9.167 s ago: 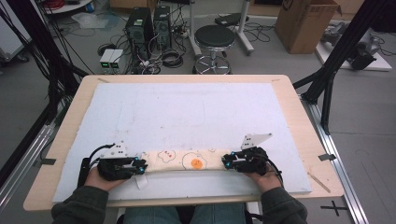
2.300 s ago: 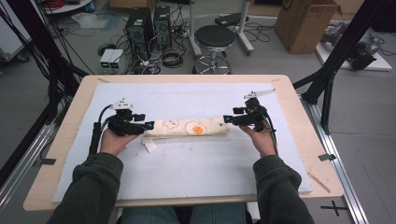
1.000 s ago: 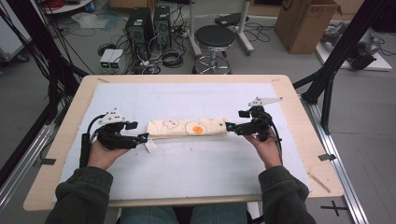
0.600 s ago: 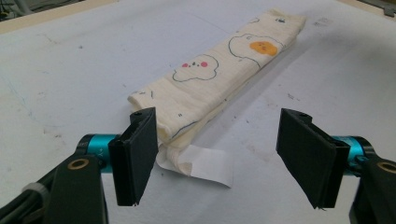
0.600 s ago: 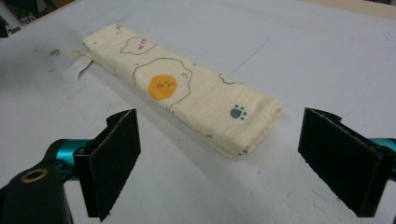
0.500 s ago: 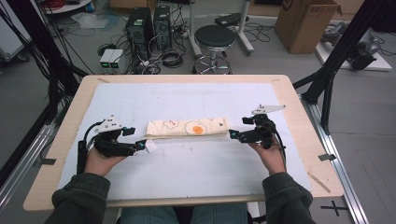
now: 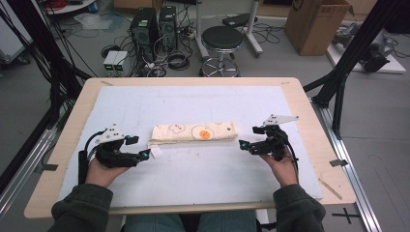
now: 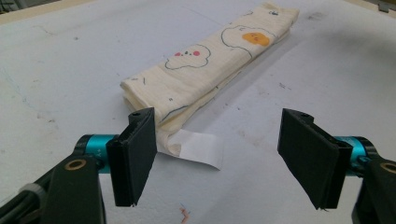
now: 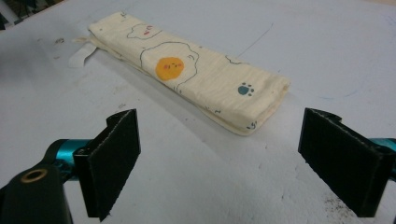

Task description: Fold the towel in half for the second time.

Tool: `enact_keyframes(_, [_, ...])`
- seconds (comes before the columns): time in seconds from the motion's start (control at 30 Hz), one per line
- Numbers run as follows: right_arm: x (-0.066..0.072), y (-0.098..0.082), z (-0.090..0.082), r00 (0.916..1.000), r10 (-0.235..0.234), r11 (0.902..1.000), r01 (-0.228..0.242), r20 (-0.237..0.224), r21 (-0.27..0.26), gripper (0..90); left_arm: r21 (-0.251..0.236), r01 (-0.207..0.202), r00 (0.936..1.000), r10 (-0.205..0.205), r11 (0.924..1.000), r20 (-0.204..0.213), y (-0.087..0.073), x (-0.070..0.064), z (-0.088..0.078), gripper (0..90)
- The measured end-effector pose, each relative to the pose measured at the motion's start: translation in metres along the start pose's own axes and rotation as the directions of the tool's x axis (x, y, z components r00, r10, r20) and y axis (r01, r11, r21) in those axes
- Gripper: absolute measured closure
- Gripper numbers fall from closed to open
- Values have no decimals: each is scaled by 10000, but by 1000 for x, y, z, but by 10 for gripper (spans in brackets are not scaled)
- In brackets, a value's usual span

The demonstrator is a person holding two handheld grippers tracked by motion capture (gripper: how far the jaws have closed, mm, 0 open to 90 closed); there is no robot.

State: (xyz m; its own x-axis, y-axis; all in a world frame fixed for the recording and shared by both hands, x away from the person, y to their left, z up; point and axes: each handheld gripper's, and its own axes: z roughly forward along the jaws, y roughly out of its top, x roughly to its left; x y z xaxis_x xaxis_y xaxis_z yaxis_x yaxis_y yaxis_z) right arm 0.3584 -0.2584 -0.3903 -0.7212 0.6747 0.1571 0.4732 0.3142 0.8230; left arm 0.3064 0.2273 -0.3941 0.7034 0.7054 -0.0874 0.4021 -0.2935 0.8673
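Note:
A cream cloth (image 7: 193,132) printed with a fried egg and clouds lies folded into a long narrow strip in the middle of the white mat (image 7: 203,174). A white label (image 8: 198,147) sticks out of its left end. My left gripper (image 7: 138,148) rests on the mat just left of and nearer than that end, jaws wide apart and nothing between them (image 8: 224,158). My right gripper (image 7: 247,140) is open too, a short way off the cloth's right end (image 9: 261,100), holding nothing (image 9: 224,163).
The mat covers a wooden table (image 7: 309,116). Behind the table stand a black stool (image 7: 222,41), computer towers (image 7: 154,24) with cables, and a cardboard box (image 7: 316,21). Black frame struts (image 7: 348,63) rise at both sides.
Both grippers have let go of the folded cloth and drawn back toward the person and outward; the cloth stays where it was laid in the mat's middle.

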Motion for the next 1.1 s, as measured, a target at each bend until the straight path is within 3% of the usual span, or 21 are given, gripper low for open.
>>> enact_keyframes(0.33, [7,-7,-8,9999,-146,9997,145,-61,-199,122,-56,-41,10000,40,10000,-63,-6,-4,-7,277])
enact_keyframes(1.1, [14,-41,-25,9995,-110,9999,106,291,125,121,127,-46,9996,49,9999,-279,-29,-8,-19,259])
